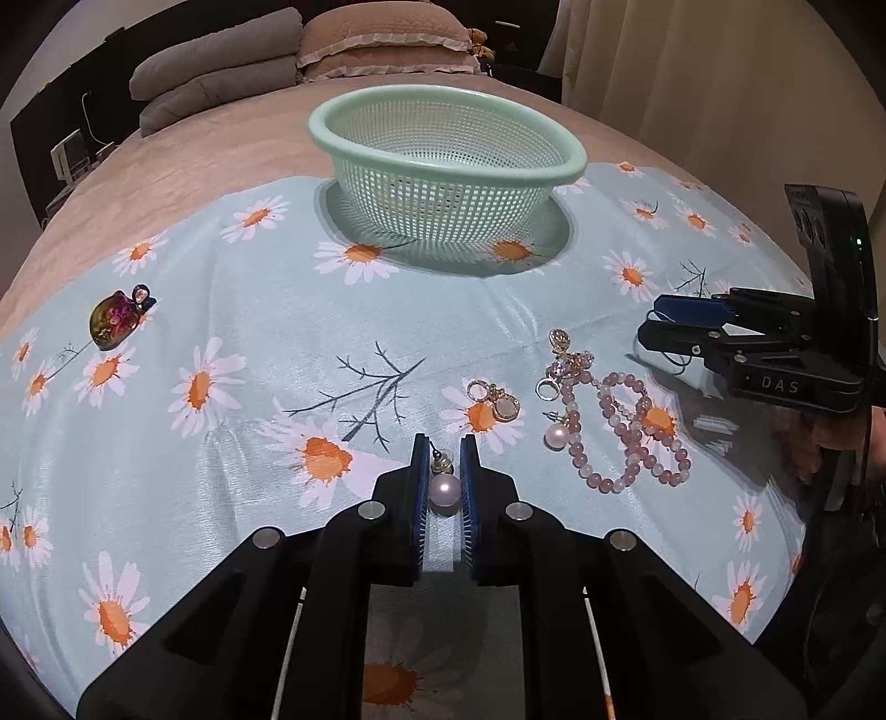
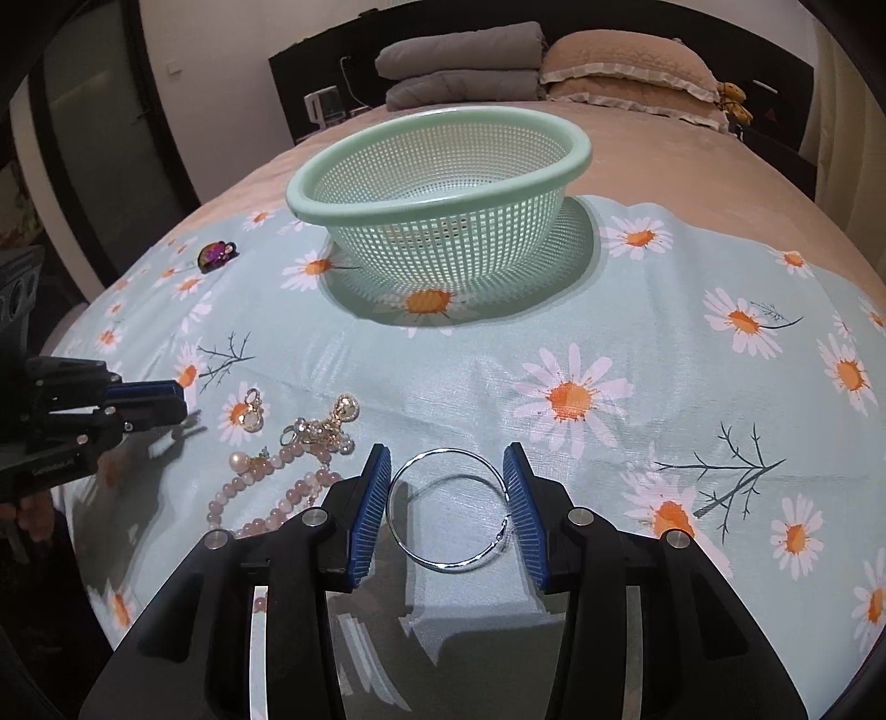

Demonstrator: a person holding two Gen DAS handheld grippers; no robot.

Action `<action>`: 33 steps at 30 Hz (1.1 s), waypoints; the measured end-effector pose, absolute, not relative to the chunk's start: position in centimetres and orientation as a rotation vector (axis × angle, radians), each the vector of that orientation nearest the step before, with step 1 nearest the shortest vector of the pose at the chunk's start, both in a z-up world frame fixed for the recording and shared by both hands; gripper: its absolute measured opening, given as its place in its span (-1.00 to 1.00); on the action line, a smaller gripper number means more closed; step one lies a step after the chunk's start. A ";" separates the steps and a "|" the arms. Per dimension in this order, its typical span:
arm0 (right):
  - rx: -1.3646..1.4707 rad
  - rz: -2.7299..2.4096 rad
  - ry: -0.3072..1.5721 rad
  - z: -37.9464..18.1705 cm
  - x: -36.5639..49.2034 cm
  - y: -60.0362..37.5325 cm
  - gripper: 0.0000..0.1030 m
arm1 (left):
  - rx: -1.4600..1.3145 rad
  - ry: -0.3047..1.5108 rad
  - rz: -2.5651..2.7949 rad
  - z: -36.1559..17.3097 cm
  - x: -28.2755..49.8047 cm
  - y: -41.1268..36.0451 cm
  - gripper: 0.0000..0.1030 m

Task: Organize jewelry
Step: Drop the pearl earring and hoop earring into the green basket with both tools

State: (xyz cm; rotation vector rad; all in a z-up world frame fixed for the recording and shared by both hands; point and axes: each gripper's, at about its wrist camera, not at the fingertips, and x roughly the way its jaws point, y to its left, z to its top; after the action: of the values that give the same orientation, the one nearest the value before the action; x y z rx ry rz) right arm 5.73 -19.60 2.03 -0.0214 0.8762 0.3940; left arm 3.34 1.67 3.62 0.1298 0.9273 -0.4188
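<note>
A mint green mesh basket (image 1: 443, 149) stands at the back of the daisy cloth; it also shows in the right wrist view (image 2: 437, 183). My left gripper (image 1: 444, 451) is shut on a pearl earring (image 1: 444, 490), low over the cloth. My right gripper (image 2: 447, 462) is open, its pads on either side of a silver hoop (image 2: 448, 509) that lies on the cloth. A pink bead bracelet (image 1: 626, 437), gold earrings (image 1: 493, 401) and a second pearl earring (image 1: 556, 435) lie between the grippers. The right gripper (image 1: 664, 321) shows at the right of the left wrist view.
A dark iridescent hair clip (image 1: 116, 318) lies at the far left of the cloth (image 1: 277, 310). The cloth covers a beige bed with pillows (image 1: 382, 39) and folded grey quilts (image 1: 216, 77) at the head. A curtain (image 1: 720, 83) hangs at the right.
</note>
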 end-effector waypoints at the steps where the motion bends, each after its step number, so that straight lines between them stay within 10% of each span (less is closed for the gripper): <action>1: -0.022 0.403 0.878 2.3 5.7 -19.6 -0.23 | 0.131 0.925 -0.419 4.0 3.4 1.8 -0.78; 33: -0.090 0.552 0.769 12.1 17.0 -17.3 -0.22 | 0.157 0.828 -0.429 12.4 16.2 -2.0 -0.77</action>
State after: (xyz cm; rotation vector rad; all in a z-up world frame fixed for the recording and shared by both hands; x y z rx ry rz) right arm 17.05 -17.26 12.09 -0.0896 0.7689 0.5524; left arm 16.17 -1.98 12.36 0.1573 0.8282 -0.4287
